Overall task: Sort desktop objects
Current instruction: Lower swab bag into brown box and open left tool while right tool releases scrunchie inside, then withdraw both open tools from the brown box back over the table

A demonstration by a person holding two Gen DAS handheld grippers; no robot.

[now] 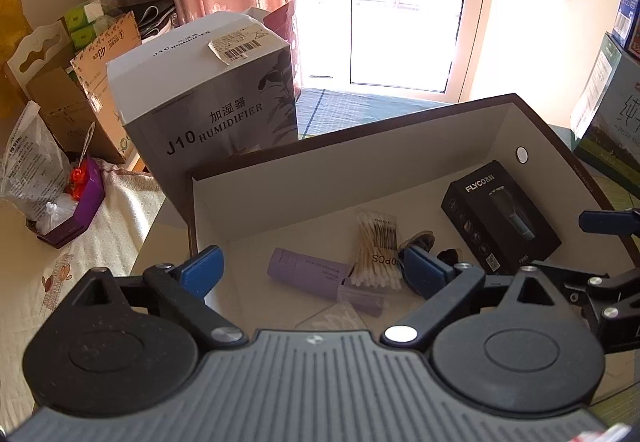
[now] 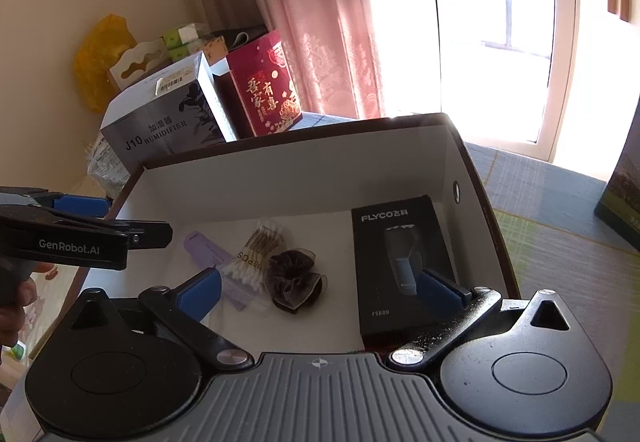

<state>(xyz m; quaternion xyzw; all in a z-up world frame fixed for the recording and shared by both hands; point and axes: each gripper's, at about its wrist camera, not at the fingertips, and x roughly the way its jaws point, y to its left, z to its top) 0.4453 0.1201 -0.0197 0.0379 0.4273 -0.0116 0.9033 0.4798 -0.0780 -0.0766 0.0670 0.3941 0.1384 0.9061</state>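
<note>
An open box with a brown rim and white inner walls (image 1: 360, 162) (image 2: 300, 182) holds several items. On its floor lie a lilac tube box (image 1: 316, 274) (image 2: 206, 246), a pack of cotton swabs (image 1: 376, 250) (image 2: 256, 252), a dark scrunchie (image 2: 294, 284) and a black FLYCO shaver box (image 1: 500, 218) (image 2: 400, 262). My left gripper (image 1: 314, 270) hangs open over the lilac box and the swabs, holding nothing. My right gripper (image 2: 322, 292) is open above the scrunchie and the shaver box, also holding nothing. The scrunchie is mostly hidden in the left wrist view.
A grey J10 humidifier carton (image 1: 200, 114) (image 2: 160, 130) stands just behind the box, with a red gift box (image 2: 264, 86) beside it. Cardboard boxes and a purple tray (image 1: 80, 202) sit at the left. A green carton (image 1: 612, 122) stands at the right.
</note>
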